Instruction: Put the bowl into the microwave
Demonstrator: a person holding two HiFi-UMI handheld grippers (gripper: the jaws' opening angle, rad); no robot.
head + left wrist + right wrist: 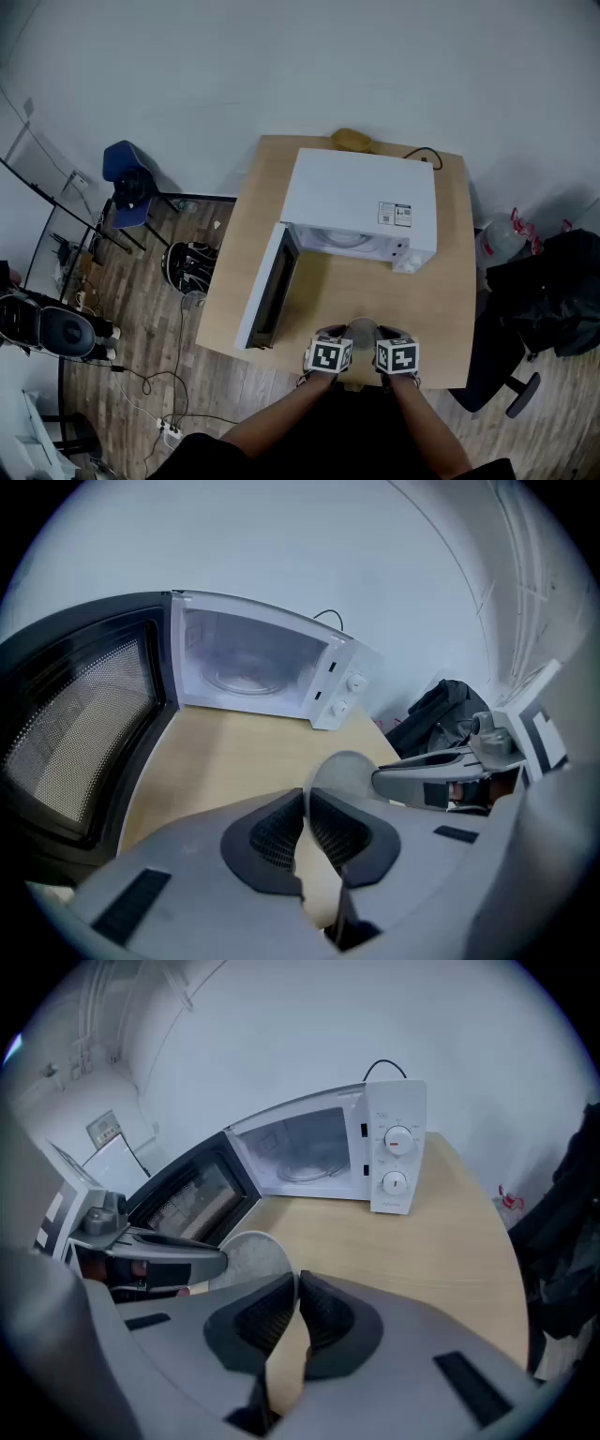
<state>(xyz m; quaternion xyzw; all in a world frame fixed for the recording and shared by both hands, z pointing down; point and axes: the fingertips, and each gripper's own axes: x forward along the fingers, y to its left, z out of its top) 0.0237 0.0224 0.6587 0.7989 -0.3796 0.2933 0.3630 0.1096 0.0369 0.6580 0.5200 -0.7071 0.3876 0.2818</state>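
The bowl (pixel 362 332) was at the lower centre of the head view, over the near edge of the table (pixel 441 300). It lay in front of the microwave (pixel 361 197), whose door (pixel 267 291) stood open at the frame's left. The left gripper (pixel 307 803) was closed narrow on the bowl's thin rim. The right gripper (pixel 295 1286) pinched the opposite rim likewise. Whether the bowl rested on the table could not be determined.

light wooden table (pixel 441 300), white microwave (pixel 361 202) on it, door (pixel 267 295) open
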